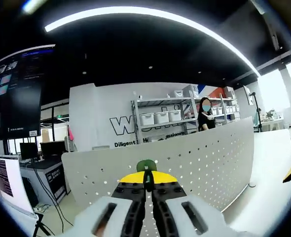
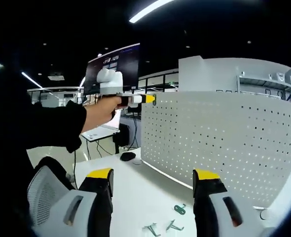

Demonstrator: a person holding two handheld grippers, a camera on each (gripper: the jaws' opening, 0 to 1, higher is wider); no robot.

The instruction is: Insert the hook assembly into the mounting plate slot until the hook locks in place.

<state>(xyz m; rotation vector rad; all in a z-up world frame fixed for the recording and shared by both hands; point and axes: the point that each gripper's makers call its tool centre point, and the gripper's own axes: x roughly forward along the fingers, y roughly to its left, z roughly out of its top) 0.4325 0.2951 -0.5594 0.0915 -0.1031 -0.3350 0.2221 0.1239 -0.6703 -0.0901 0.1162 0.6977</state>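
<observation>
Left gripper [image 1: 146, 183] jaws sit pressed together on a green hook [image 1: 146, 165], its tip just at the pegboard [image 1: 204, 158] top edge; open room lies above that edge; shelves [image 1: 163, 116] and a person [image 1: 205, 114] stand well beyond; right gripper [image 2: 153, 187] jaws gape wide, holding nothing, over bare white table [image 2: 135, 192]; 3 spare hooks [image 2: 165, 224] lie between its jaws near the board's foot; a hand [image 2: 98, 112] holds the left gripper at the board's upper left corner.
</observation>
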